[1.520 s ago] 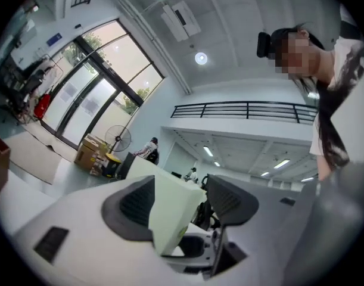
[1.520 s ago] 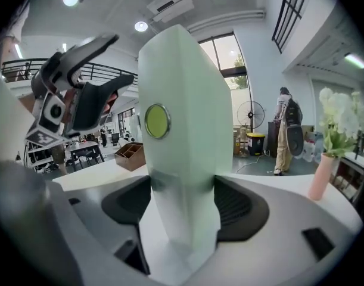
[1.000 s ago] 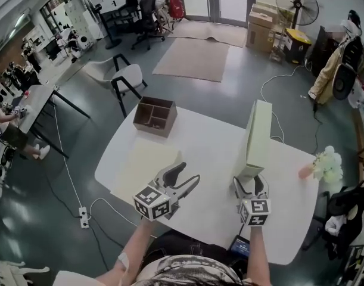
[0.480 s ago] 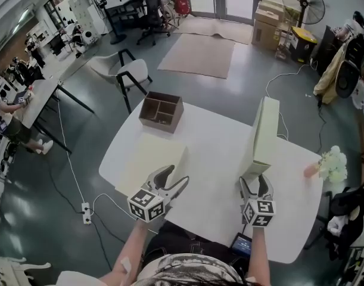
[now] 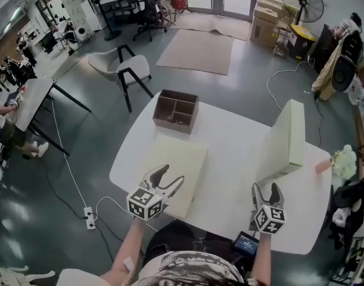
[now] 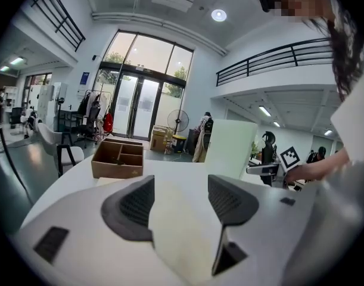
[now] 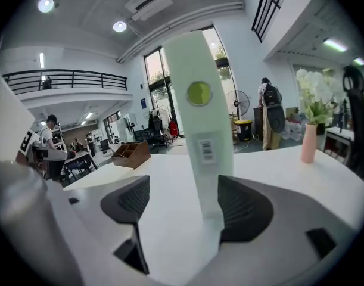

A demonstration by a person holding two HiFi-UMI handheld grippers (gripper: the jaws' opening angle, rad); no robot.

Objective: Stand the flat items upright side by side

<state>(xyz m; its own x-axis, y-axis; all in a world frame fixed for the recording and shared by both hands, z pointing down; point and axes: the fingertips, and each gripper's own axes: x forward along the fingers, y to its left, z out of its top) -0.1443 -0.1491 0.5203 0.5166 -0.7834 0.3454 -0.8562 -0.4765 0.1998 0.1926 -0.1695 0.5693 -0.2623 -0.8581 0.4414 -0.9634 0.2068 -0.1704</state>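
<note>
A flat cream item (image 5: 173, 165) lies on the white table (image 5: 229, 148) at its near left. My left gripper (image 5: 162, 176) hovers over that item's near edge, jaws open. In the left gripper view the cream item (image 6: 182, 219) runs between and below the two pads, untouched by either. A pale green item (image 5: 287, 137) stands upright at the right. My right gripper (image 5: 267, 190) sits just short of its base, open, its jaws having just been opening. In the right gripper view the green item (image 7: 199, 118) rises just ahead, close to the right pad, unpressed.
A brown divided wooden box (image 5: 177, 111) stands at the table's far edge. A pink vase of white flowers (image 5: 341, 161) is at the far right. A dark device (image 5: 247, 243) lies by the near edge. A chair (image 5: 125, 70) stands on the floor beyond.
My left gripper has swung left and down, from beside the cream item to over its near edge. My right gripper has drawn back a little from the upright green item's base.
</note>
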